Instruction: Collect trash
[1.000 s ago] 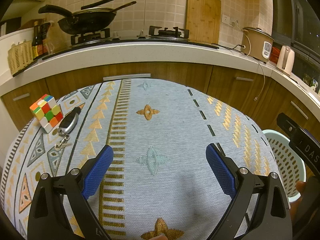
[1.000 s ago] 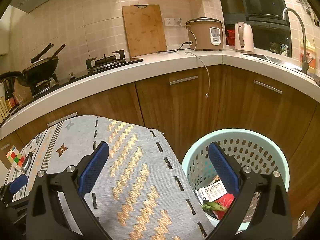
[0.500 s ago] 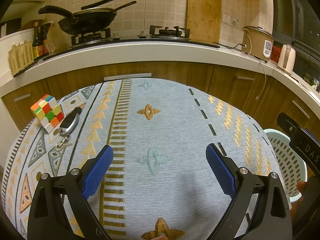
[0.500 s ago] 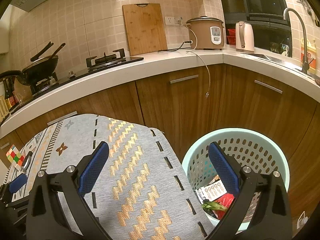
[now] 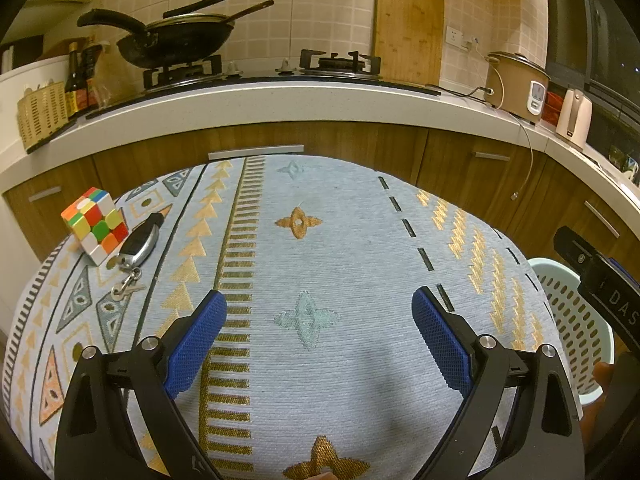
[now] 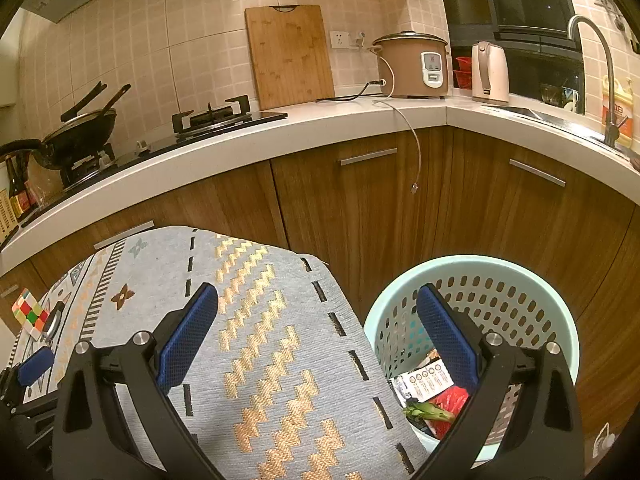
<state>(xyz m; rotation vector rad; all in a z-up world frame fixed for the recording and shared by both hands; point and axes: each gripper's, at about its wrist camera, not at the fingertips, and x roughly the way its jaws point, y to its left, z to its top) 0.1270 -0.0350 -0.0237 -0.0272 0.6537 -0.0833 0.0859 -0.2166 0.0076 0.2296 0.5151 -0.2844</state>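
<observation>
A pale green perforated basket (image 6: 520, 280) stands on the floor at the table's right edge and holds trash: a printed wrapper (image 6: 426, 380), a red wrapper (image 6: 450, 398) and a green scrap (image 6: 426, 410). The basket also shows in the left wrist view (image 5: 572, 320). My right gripper (image 6: 318, 328) is open and empty, above the table edge beside the basket. My left gripper (image 5: 318, 336) is open and empty above the patterned tablecloth (image 5: 320, 260). No trash shows on the cloth.
A Rubik's cube (image 5: 96, 224) and a car key with a key ring (image 5: 138, 242) lie at the table's far left. Wooden cabinets and a counter with a wok (image 5: 176, 40), cutting board (image 5: 408, 32), rice cooker (image 6: 412, 64) and kettle (image 6: 490, 72) run behind.
</observation>
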